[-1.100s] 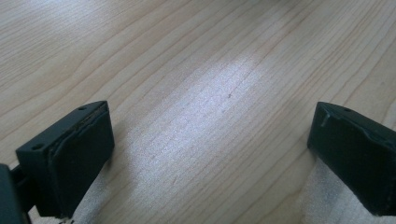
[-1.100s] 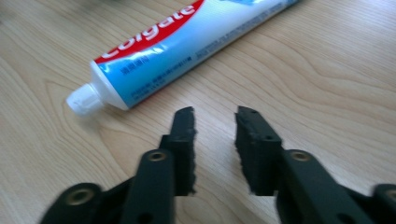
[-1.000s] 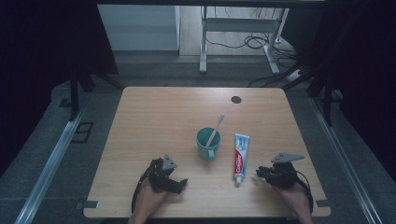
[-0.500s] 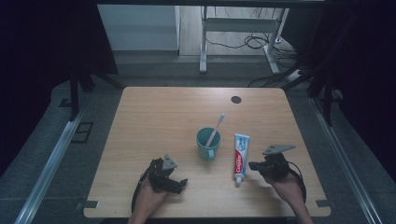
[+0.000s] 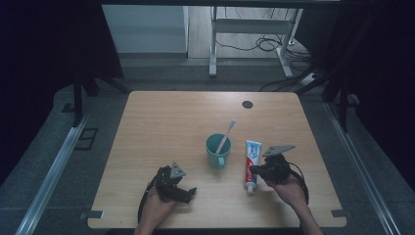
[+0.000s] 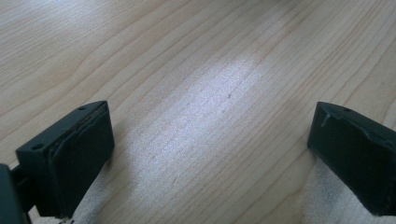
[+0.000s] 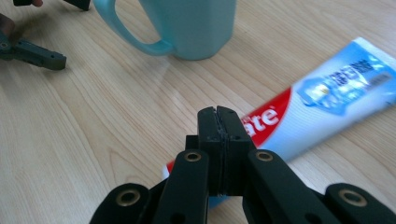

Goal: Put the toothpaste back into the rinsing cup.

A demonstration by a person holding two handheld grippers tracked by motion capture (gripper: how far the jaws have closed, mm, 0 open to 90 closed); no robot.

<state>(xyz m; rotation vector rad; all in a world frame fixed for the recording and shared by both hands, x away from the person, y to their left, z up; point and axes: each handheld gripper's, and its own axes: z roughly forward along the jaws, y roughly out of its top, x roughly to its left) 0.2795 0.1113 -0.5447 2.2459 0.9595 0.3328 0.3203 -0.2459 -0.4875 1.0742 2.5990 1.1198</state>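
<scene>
While one wooden table [image 5: 147, 127] carries everything here, the count on it is short: one teal mug [image 5: 217, 151], one toothpaste tube [image 5: 252, 161], one toothbrush [image 5: 226, 135] and two hand-held grippers. The mug stands upright near the table's middle with the toothbrush leaning out of it toward the far right. The tube lies flat just to the right of the mug, apart from it, its cap end pointing toward the person's edge.

The right gripper [image 5: 253, 171] sits at the tube's cap end, over its red part. In the right gripper view its jaws are pressed flat together with nothing between them, having just finished closing, and the tube [image 7: 322, 102] runs out from behind the joined tips toward the upper right, so the tube lies beyond and beside the jaws, not inside them. The mug [image 7: 187, 28] stands further off in that view.

The left gripper [image 5: 188, 192] rests low near the front edge, well apart from the mug and tube. Its jaws stand wide apart over bare wood [image 6: 205, 102], gripping nothing.
</scene>
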